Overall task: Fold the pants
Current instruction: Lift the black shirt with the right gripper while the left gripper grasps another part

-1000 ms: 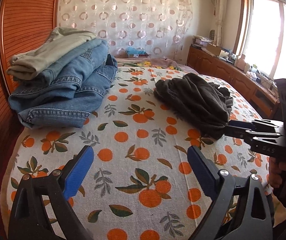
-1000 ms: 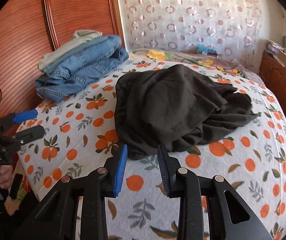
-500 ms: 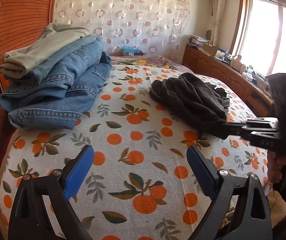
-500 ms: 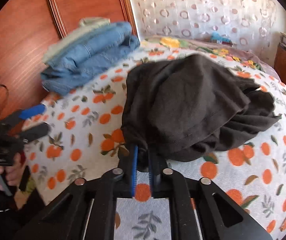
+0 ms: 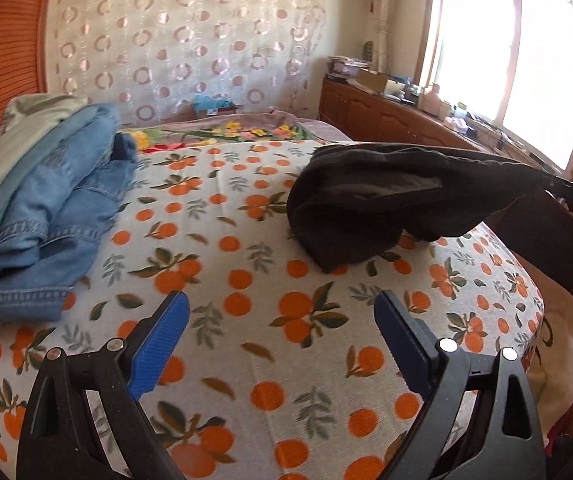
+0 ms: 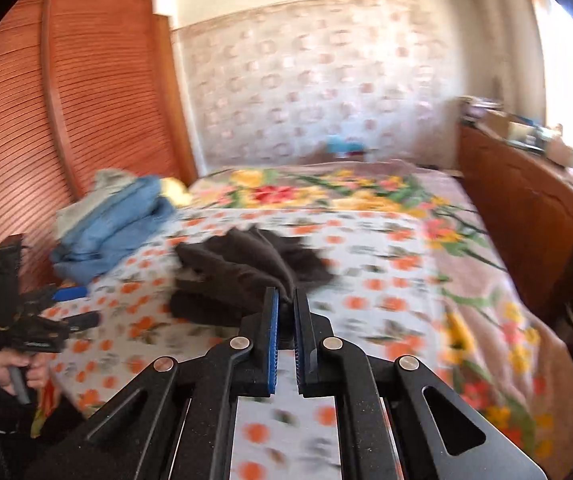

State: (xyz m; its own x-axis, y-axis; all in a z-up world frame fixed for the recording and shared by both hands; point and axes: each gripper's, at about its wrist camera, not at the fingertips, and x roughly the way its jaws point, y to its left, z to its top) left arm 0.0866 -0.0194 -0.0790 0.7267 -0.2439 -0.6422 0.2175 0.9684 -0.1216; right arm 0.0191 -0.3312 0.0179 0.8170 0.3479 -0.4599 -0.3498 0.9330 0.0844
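**Q:** Bedroom with a wide bed (image 5: 246, 320) under an orange-print sheet; where are the pants?

**A:** Dark pants (image 5: 366, 208) lie bunched on the bed's right half, one edge lifted off the sheet. The right hand-held gripper (image 6: 284, 312) is clamped on that edge, pads nearly touching, with the cloth trailing away from it toward the far left.

**Q:** And the other one?

**A:** The left hand-held gripper (image 5: 282, 336) hovers over bare sheet, jaws wide apart and holding nothing. The pants sit ahead of it and to its right, well apart. Their long axis cannot be told while they are bunched. The right is clearly nearer.

**Q:** Anything else nearby?

**A:** Folded jeans (image 5: 46, 216) are stacked at the left by the wooden headboard (image 6: 66, 120).

**Q:** Any writing?

**A:** Only pale letters on the right tool's arm, seemingly "DAS", cut off.
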